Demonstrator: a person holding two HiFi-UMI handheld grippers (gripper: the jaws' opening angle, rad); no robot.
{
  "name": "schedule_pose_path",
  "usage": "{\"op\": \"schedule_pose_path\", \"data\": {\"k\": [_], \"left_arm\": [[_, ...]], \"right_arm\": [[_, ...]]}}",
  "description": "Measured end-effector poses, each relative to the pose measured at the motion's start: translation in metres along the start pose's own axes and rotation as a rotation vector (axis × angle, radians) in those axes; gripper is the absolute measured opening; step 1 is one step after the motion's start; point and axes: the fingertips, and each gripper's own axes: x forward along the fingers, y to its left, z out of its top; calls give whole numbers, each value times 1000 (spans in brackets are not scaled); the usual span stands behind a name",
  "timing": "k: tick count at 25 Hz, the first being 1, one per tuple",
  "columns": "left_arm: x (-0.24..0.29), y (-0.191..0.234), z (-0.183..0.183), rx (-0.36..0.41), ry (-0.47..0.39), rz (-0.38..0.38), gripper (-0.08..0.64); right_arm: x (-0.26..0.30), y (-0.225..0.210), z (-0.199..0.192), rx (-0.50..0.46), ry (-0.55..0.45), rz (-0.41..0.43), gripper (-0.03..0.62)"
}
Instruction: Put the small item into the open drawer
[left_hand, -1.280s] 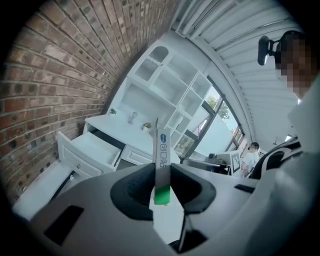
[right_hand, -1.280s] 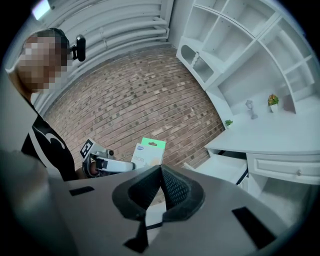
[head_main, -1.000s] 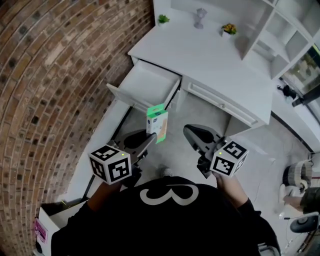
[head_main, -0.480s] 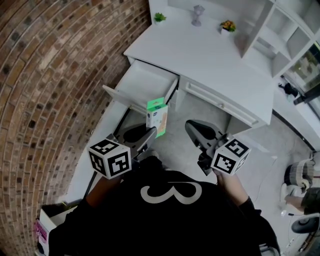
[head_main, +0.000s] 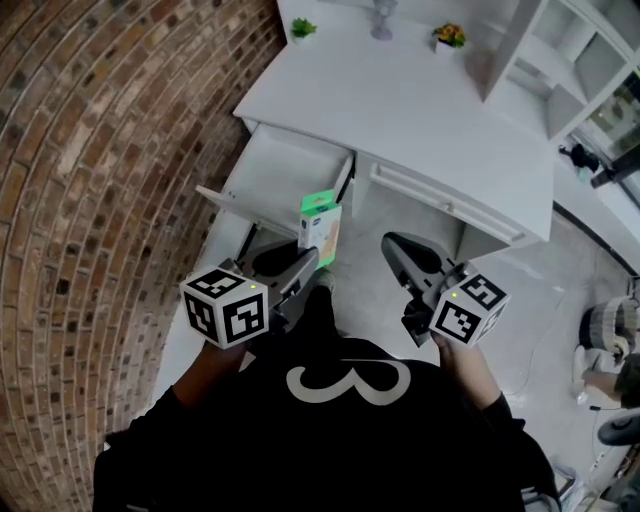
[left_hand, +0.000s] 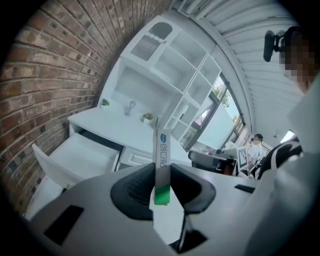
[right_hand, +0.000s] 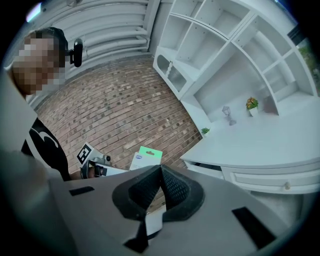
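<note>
left gripper (left_hand: 161, 174): our jaws pinch the small green-and-white box (head_main: 320, 225), held upright | box: in the air near the front of the open drawer (head_main: 285, 180) of the white bench (head_main: 400, 100), outside it | right gripper (right_hand: 160, 172): we hold it beside the left, jaws closed together on nothing

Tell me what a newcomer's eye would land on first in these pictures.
The green-topped box, upright and clamped between the jaws of the left gripper, catches the eye first. Just beyond it gapes the open drawer at the left end of the white desk, beside a red brick wall. The right gripper hangs alongside, jaws shut and empty.
</note>
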Motion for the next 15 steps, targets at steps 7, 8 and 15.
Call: {"op": "schedule_pose_path", "data": {"k": [7, 8, 15], "left_arm": [[36, 52, 19, -7, 71, -9, 95], [41, 60, 22, -9, 80, -10, 95], [75, 116, 37, -5, 142, -12, 95]], "right_arm": [[42, -32, 15, 37, -3, -41, 11], [48, -37, 18, 39, -4, -45, 11], [84, -71, 28, 54, 5, -93, 11]]}}
